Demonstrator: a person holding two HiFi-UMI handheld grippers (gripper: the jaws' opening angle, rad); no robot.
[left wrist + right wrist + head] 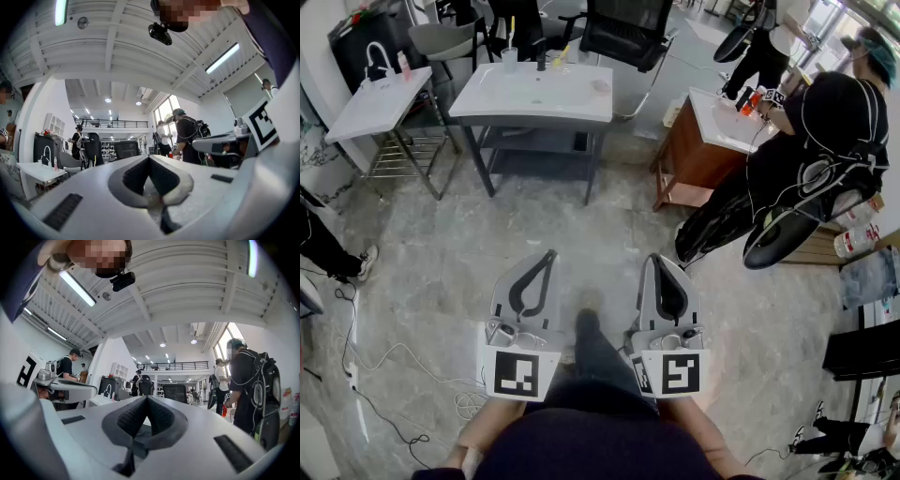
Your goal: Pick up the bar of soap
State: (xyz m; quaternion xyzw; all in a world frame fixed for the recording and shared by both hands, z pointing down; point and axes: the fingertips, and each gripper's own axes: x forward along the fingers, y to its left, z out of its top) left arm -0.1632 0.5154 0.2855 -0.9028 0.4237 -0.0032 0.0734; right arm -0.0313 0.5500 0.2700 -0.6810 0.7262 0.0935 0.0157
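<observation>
Both tools were held side by side over the grey stone floor [441,272], near the operator's body and pointing towards the far side of the scene. The left gripper [549,255] had its jaws fully closed, tips meeting, with nothing gripped between them. The right gripper [657,259] was likewise fully closed and empty. The bar of soap [600,86], visible only as a small pinkish item, lay on the right part of the top of the grey washbasin table [487,101] at the far centre, well apart from both grippers. A white table [366,112] stood at the far left. A brown cabinet [689,155] stood at the far right, with a person in black [825,141] just beside it.
</observation>
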